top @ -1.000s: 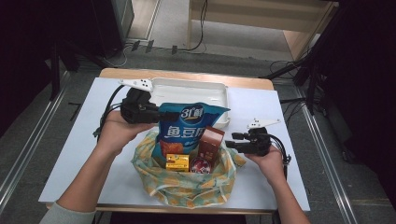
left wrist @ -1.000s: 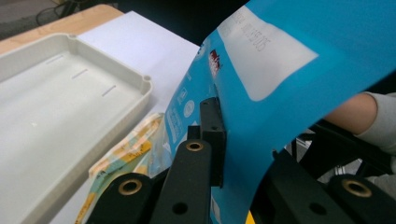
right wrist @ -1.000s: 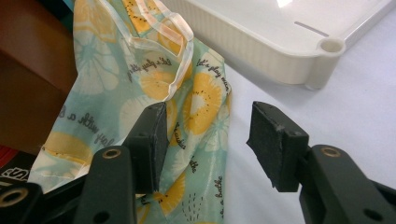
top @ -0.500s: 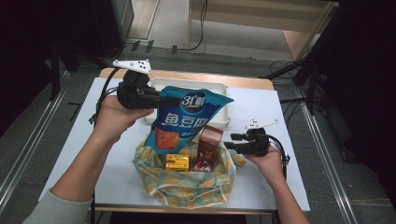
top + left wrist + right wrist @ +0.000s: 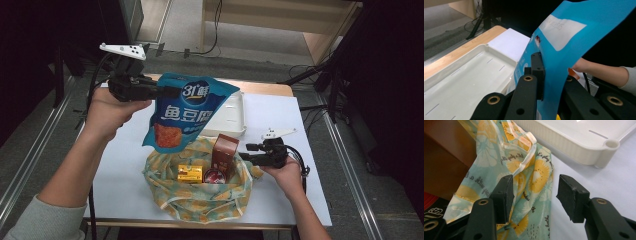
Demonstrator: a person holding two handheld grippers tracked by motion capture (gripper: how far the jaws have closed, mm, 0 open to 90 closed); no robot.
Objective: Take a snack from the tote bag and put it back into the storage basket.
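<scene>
A blue snack pouch [image 5: 187, 112] with white lettering hangs in the air above the table's left half, tilted. My left gripper [image 5: 167, 91] is shut on its upper left edge; in the left gripper view the pouch [image 5: 574, 37] is pinched between the black jaws of that gripper [image 5: 551, 75]. Below lies a pale green cloth bag [image 5: 200, 205] with an orange fruit print, its mouth spread wide. My right gripper [image 5: 246, 152] sits at the bag's right rim, open. In the right gripper view the cloth [image 5: 534, 170] lies between the pads of that gripper [image 5: 535, 192] and is not pressed.
Inside the cloth bag stand a brown box [image 5: 225, 152], a small yellow box [image 5: 190, 173] and a red round tin [image 5: 214, 177]. An empty white tray [image 5: 232, 115] lies behind the bag on the white tabletop [image 5: 125, 165]. Cables trail off both grippers.
My left hand has risen and swung left, lifting the blue pouch up from the cloth bag. The right hand has stayed at the bag's rim.
</scene>
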